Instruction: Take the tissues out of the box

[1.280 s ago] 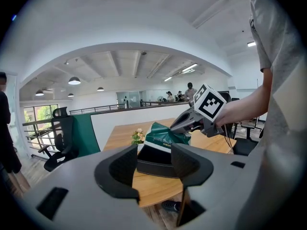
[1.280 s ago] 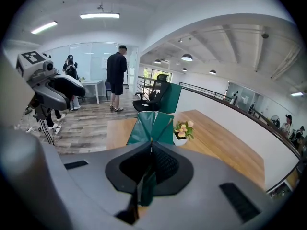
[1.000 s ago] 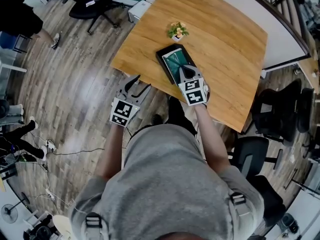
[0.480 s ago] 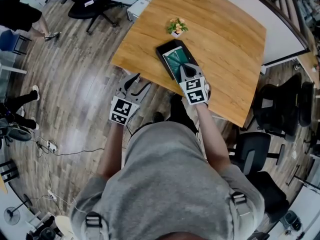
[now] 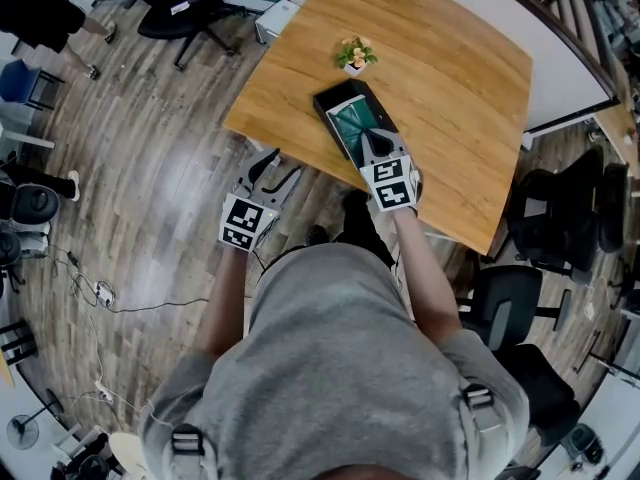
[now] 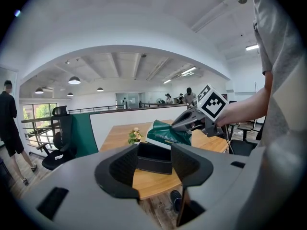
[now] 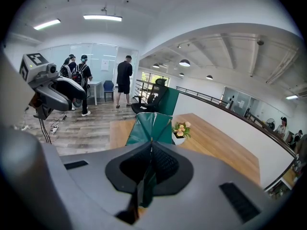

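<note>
A black tissue box (image 5: 333,102) lies open on the wooden table (image 5: 440,78) near its front edge. A green tissue pack (image 5: 356,126) rises out of it, one end lifted. My right gripper (image 5: 371,144) is shut on that end; in the right gripper view the green pack (image 7: 151,126) fans out from the closed right gripper (image 7: 150,146). My left gripper (image 5: 268,173) hangs open over the floor just off the table edge, holding nothing. In the left gripper view the box (image 6: 156,164) shows beyond the open left gripper (image 6: 153,151), apart from it, with the pack (image 6: 168,133) tilted above.
A small potted flower (image 5: 354,56) stands on the table behind the box. Office chairs (image 5: 560,218) stand at the right and far left. Several people (image 7: 124,80) stand on the wooden floor beyond the table. Cables (image 5: 90,288) lie on the floor at left.
Both grippers and the green pack have kept their places. Only the people at the far left edge have walked on.
</note>
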`<action>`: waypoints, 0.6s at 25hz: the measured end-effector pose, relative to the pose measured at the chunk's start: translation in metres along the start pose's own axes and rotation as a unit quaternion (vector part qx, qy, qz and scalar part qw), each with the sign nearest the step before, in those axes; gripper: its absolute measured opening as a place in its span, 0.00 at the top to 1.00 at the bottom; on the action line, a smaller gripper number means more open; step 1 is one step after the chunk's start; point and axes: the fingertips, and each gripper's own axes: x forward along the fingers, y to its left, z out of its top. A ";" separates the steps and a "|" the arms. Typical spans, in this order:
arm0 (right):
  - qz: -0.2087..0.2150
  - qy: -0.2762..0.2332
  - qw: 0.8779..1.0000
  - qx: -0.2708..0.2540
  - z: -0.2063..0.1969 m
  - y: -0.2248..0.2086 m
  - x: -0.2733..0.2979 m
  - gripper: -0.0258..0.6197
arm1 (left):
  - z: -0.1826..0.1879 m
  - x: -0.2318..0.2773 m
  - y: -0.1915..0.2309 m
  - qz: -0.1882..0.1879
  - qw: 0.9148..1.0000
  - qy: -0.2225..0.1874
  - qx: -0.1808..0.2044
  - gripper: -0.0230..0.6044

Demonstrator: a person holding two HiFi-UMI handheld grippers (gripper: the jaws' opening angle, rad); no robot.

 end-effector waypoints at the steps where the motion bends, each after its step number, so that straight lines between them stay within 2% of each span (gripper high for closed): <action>1: 0.001 0.000 1.000 -0.001 0.000 0.000 0.000 0.95 | -0.001 -0.001 0.001 0.002 1.000 0.002 0.001 0.60; 8: 0.002 -0.001 1.000 -0.002 0.002 0.001 0.004 0.95 | -0.011 -0.007 0.005 0.010 1.000 0.016 0.004 0.60; 15: 0.003 -0.005 1.000 -0.004 0.009 0.001 0.005 0.95 | -0.007 -0.009 0.011 0.017 1.000 -0.003 0.013 0.60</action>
